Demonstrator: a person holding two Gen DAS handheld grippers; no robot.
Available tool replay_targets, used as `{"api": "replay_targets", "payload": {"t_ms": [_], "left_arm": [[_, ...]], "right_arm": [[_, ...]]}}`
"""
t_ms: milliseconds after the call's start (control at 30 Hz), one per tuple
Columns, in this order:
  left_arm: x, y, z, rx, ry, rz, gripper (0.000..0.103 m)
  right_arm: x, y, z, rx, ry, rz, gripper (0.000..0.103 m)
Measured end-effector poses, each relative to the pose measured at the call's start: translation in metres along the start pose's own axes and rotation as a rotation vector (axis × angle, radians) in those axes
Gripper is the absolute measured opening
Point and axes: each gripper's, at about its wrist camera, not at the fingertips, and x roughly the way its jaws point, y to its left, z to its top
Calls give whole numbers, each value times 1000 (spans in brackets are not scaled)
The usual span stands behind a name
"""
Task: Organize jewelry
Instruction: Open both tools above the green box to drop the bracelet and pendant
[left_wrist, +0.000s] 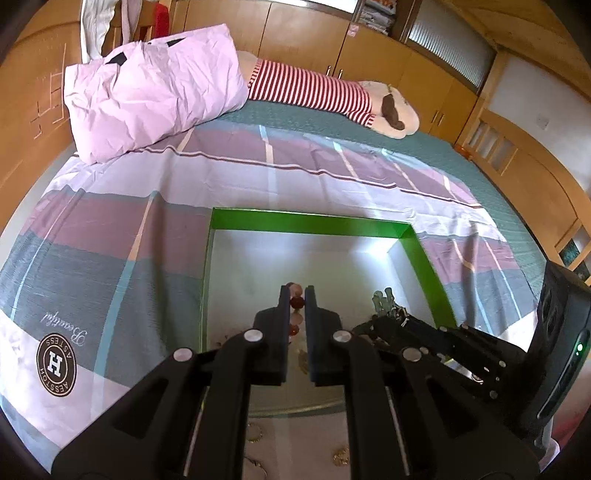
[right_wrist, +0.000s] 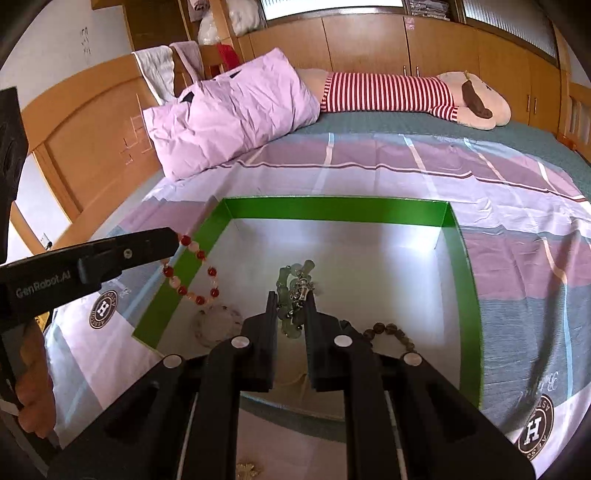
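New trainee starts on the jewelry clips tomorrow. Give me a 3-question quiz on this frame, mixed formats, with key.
1. Multiple choice: what does the left gripper hold?
A. a gold ring
B. a red and pink bead bracelet
C. a wristwatch

2. True or false: the right gripper is shut on a green bead bracelet.

3. Fill in: a brown bead bracelet already lies inside the white box with the ____ rim.

Key
1. B. It hangs from the closed tips over the box's left edge.
2. True. It also carries silvery charms.
3. green
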Motion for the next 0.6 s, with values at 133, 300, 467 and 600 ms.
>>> {"api": "replay_targets", "payload": {"t_ms": [133, 300, 467, 600], "left_arm": [[10, 4, -1, -16, 17, 14, 8], [14, 8, -4, -42, 15, 31, 48], [6, 5, -4, -31, 4, 19, 48], [-8, -4, -7, 3, 3, 20, 51]], "right_arm": [[6, -1, -2, 3, 17, -2, 13], [5, 0, -5, 10, 17, -20, 40], [-11, 0, -3, 37, -14, -12, 55], [-28, -7, -6, 94, -30, 0, 66]]}}
